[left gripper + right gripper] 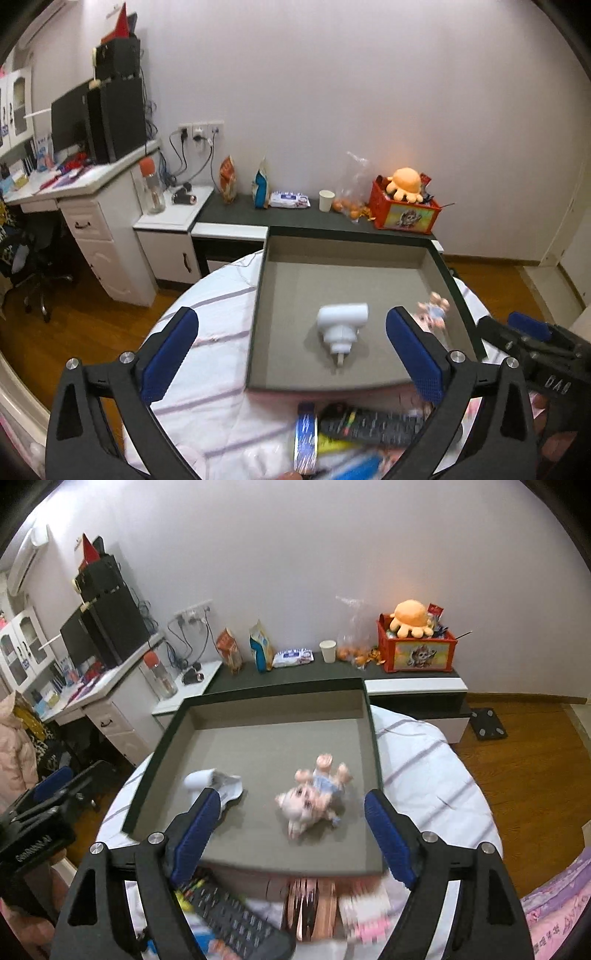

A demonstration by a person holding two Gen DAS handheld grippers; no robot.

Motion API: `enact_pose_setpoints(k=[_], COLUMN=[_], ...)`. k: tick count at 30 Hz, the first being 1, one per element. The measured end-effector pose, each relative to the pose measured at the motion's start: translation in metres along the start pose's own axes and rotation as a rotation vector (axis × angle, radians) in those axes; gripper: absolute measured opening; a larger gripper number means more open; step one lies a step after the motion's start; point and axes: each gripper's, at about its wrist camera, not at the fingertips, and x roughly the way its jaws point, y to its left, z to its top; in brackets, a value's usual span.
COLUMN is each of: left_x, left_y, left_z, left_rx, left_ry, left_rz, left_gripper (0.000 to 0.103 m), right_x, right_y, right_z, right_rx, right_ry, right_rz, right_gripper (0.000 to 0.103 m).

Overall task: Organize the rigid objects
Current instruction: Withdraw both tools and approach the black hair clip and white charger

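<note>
With both jaws spread wide and empty, the right gripper (291, 829) hangs over the pig figurine (314, 797) in the tray (258, 705); the left gripper (291, 350) should drop for the remote control (369, 424), squarely across its width.

A blurred pig figurine (314, 797) lies in the tray (280, 698). The blue left finger (195, 834) hides part of a white plug adapter (212, 781). The remote (236, 919), possibly 2 pink packets (364, 912) and a tape roll (306, 439) are smeared, cut off below.
</note>
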Motion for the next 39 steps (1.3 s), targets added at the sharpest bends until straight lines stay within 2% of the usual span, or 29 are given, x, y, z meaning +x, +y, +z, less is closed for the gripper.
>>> enact_pose_setpoints(k=[3,13,23,31,39], left_x=[-0.024,-0.085,-0.1,-0.102,-0.087], left_y=[0.007,0.021,0.016,0.013,0.008], left_z=[-0.017,-0.077,-0.119,-0.124,-0.128], left_rx=[0.011,-0.014,-0.019,-0.008,0.01], left_ry=[-0.003,0.032,0.085,0.09,0.123], left_rz=[0.037,0.04,0.03,0.023,0.019], left_gripper=[0.103,0.103,0.103,0.103,0.103], right_x=[-0.032,-0.093,-0.099,-0.102,-0.093], right_y=[0.003,0.003,-0.007,-0.004,-0.002], right_z=[-0.018,-0.075,-0.119,-0.122,-0.122], right_rx=[-0.002,0.004,0.021,0.01,0.004], right_ry=[-0.033,-0.05,0.011,0.006,0.028], right_rz=[-0.01,-0.033,-0.043,-0.037,-0.04], right_gripper=[0.082,0.082,0.082,0.082,0.082])
